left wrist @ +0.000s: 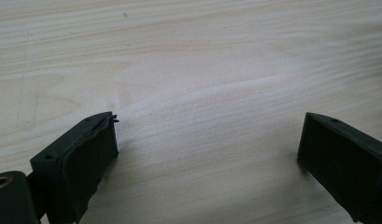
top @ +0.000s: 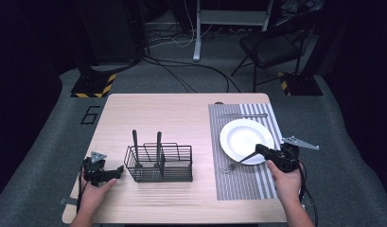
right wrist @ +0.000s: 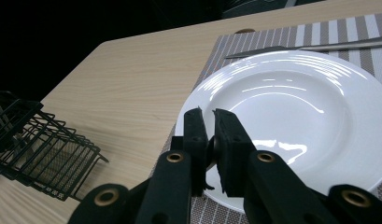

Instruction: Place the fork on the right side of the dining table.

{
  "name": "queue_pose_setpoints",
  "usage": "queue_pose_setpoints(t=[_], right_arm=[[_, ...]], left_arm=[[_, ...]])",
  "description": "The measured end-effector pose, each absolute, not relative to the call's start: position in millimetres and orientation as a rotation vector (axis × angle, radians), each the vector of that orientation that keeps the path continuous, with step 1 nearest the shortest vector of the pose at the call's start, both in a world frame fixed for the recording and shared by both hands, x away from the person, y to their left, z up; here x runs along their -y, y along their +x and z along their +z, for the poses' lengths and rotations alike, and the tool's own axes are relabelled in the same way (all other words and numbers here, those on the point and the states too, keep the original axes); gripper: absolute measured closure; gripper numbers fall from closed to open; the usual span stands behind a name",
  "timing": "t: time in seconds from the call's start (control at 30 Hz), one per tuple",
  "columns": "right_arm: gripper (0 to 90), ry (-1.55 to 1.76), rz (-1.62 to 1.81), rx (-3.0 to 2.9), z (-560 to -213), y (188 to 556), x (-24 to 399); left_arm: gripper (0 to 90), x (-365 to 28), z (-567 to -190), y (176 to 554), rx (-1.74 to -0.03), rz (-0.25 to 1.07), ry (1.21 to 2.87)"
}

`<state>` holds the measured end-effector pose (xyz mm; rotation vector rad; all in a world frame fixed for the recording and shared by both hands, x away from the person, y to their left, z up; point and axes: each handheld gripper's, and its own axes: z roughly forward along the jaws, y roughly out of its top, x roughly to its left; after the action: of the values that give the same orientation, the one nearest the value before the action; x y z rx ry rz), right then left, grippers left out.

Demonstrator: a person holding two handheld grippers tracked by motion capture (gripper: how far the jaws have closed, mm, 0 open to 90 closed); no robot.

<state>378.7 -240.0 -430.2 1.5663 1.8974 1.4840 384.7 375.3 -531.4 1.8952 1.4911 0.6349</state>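
Observation:
A white plate (top: 248,135) (right wrist: 291,102) lies on a striped placemat (top: 243,187) (right wrist: 268,37), with a knife (top: 242,115) (right wrist: 310,46) beyond it. A fork (top: 231,166) slants off the plate's near-left rim, tines down on the mat. My right gripper (top: 259,148) (right wrist: 208,114) is shut on its dark handle, jaws over the plate's edge. A black wire caddy (top: 159,165) (right wrist: 34,144) holds two black-handled utensils (top: 135,139) upright. My left gripper (top: 119,169) (left wrist: 207,135) is open over bare wood just left of the caddy.
The wooden table (top: 181,113) has bare room behind the caddy and along the front edge. Off the table at the back stand a folding chair (top: 269,49), a desk leg and floor cables.

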Motion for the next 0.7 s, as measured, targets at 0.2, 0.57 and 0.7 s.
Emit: queue_pose_setpoints(t=[0.2, 0.57, 0.7], right_arm=[[82.6, 1.612, 1.499, -1.873, -438, 377, 248], [82.0, 1.660, 1.501, -1.854, -446, 374, 256], [81.4, 1.687, 1.492, -1.843, -450, 372, 259]], left_arm=[[4.6, -375, -531, 385, -1.492, 0.635, 1.894], [4.6, -375, -531, 385, -1.492, 0.635, 1.895], [4.6, -375, -531, 385, -1.493, 0.635, 1.894]])
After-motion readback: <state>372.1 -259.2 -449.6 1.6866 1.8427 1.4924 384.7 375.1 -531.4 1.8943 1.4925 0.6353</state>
